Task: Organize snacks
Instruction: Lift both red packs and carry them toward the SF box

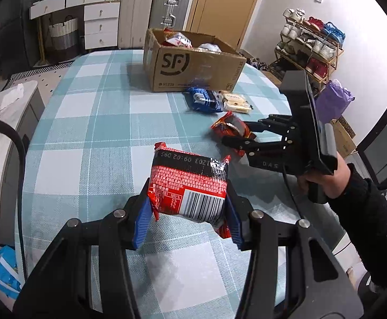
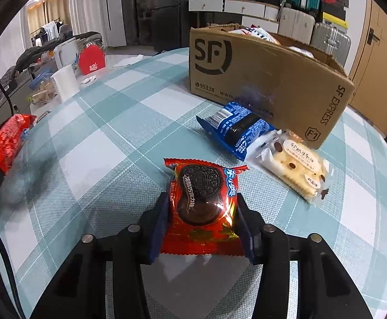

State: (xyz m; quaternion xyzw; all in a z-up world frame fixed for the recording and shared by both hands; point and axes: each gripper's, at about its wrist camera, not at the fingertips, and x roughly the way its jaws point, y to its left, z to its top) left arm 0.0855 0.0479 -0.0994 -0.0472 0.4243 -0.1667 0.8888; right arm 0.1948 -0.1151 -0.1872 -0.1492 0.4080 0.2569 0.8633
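Left gripper [image 1: 188,214] clamped on red snack pack [image 1: 190,186], barcode side up, black band with date print, lifted above checked tablecloth [image 1: 87,133]. Right gripper [image 2: 202,226] closed on red cookie packet [image 2: 204,210], dark round cookie pictured, glossy wrap. Blue packet [image 2: 235,130] and clear-wrapped pale biscuits [image 2: 294,167] lay side by side, just beside open cardboard box [image 2: 259,79].

Two red snack packets [image 1: 190,186] [image 2: 202,207], one blue packet [image 2: 235,129] and one clear-wrapped cake [image 2: 293,168] are out on the counter [image 2: 108,143], beside one cardboard box [image 2: 262,79]. Two grippers [image 1: 186,210] [image 2: 201,222] are about.
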